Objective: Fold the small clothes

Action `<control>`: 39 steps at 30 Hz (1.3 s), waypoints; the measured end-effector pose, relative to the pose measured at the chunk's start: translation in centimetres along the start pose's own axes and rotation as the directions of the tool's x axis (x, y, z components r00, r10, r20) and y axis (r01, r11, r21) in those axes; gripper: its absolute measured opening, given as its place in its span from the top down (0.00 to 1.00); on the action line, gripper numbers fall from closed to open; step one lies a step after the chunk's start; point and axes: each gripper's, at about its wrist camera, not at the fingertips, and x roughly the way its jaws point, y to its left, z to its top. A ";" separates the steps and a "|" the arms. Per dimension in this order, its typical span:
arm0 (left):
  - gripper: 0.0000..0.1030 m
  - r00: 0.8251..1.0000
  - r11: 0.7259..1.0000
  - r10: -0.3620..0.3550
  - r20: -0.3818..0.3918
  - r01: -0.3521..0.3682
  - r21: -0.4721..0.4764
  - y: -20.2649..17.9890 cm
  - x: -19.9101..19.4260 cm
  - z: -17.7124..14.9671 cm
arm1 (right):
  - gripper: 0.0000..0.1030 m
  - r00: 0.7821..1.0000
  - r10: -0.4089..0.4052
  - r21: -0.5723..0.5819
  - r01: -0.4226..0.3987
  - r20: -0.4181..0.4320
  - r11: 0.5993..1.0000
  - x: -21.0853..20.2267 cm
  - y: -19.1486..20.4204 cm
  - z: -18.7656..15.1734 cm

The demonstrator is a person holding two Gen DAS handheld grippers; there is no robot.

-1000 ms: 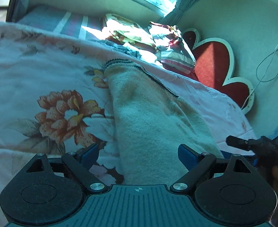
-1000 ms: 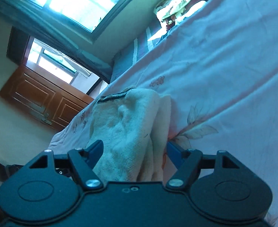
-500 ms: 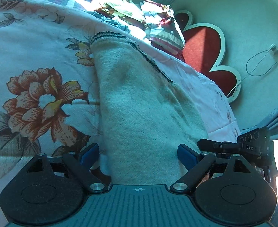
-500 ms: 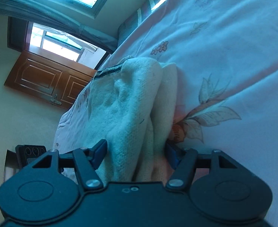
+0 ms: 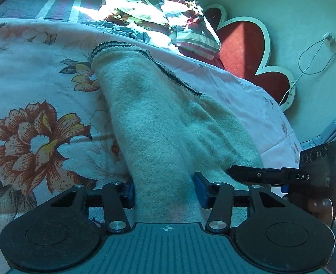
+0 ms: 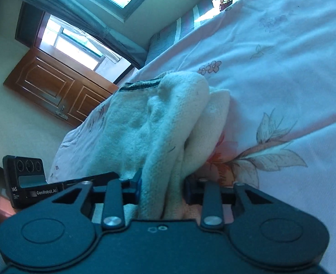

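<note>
Garment: a cream knitted sweater [image 5: 168, 123] with a dark striped hem lies lengthways on the bed, its near edge bunched up between both claws; from the right wrist view it shows as a thick double fold [image 6: 168, 125].
Left claw: the left claw [image 5: 165, 190] has its blue pads on either side of the near edge of the sweater and is closing; the pads look to be touching the knit on both sides.
Right claw: the right claw [image 6: 162, 187] is closing on the folded edge, which fills the gap between its pads and is squeezed there.
Bed cover: a pale bedspread [image 5: 30, 86] with big orange flowers lies under the sweater.
Containers: I see no box or basket in either view.
Far end of the bed: a heap of crumpled clothes and bedding [image 5: 158, 22] sits in the sun, well apart from the sweater.
Behind the bed: a red heart-shaped headboard [image 5: 243, 43] against the wall, a white cable [image 5: 314, 52] hanging beside it.
Room side: a brown wooden door [image 6: 53, 86] under a window [image 6: 76, 43].
In the way: nothing lies on top of the sweater.
</note>
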 end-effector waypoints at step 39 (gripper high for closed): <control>0.32 0.955 0.958 0.270 0.125 -0.253 -0.135 15.8 -24.3 -15.4 | 0.71 0.991 0.043 -0.201 -0.068 -0.128 0.977 12.5 20.6 -15.5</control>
